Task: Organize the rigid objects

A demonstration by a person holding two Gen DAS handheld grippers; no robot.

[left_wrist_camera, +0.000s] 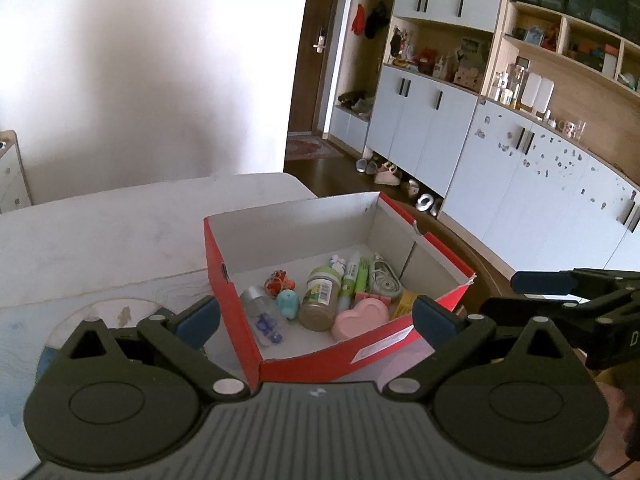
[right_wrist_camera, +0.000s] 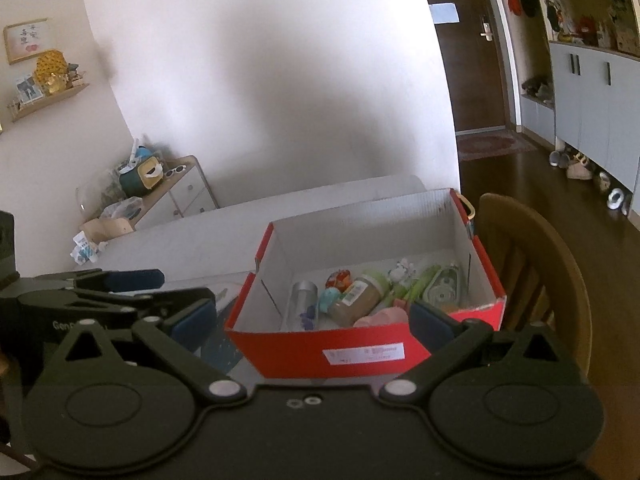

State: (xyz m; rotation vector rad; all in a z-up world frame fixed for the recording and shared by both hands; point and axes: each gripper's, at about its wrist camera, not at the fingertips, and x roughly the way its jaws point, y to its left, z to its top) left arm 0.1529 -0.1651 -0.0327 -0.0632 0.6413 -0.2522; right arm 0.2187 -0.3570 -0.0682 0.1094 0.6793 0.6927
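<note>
A red shoebox (left_wrist_camera: 320, 360) (right_wrist_camera: 288, 348) with a white inside stands open on the white table (left_wrist_camera: 100, 232). Inside lie a green-lidded jar (left_wrist_camera: 320, 300) (right_wrist_camera: 356, 298), a pink heart-shaped case (left_wrist_camera: 360, 318) (right_wrist_camera: 384, 316), a clear bottle (left_wrist_camera: 264, 316) (right_wrist_camera: 304, 304), a teal figure (left_wrist_camera: 288, 302), green pens (left_wrist_camera: 362, 276) and a correction tape (left_wrist_camera: 384, 278) (right_wrist_camera: 442, 288). My left gripper (left_wrist_camera: 316, 320) (right_wrist_camera: 176, 288) hovers open at the box's near left corner, holding nothing. My right gripper (right_wrist_camera: 312, 320) (left_wrist_camera: 504, 298) is open before the box's front wall, also with nothing in it.
A wooden chair (right_wrist_camera: 532, 264) stands close to the box's right side. A round clear disc (left_wrist_camera: 112, 312) lies on the table left of the box. Pale blue cabinets (left_wrist_camera: 520, 180) line the far right wall, and a cluttered drawer unit (right_wrist_camera: 176, 196) stands beyond the table.
</note>
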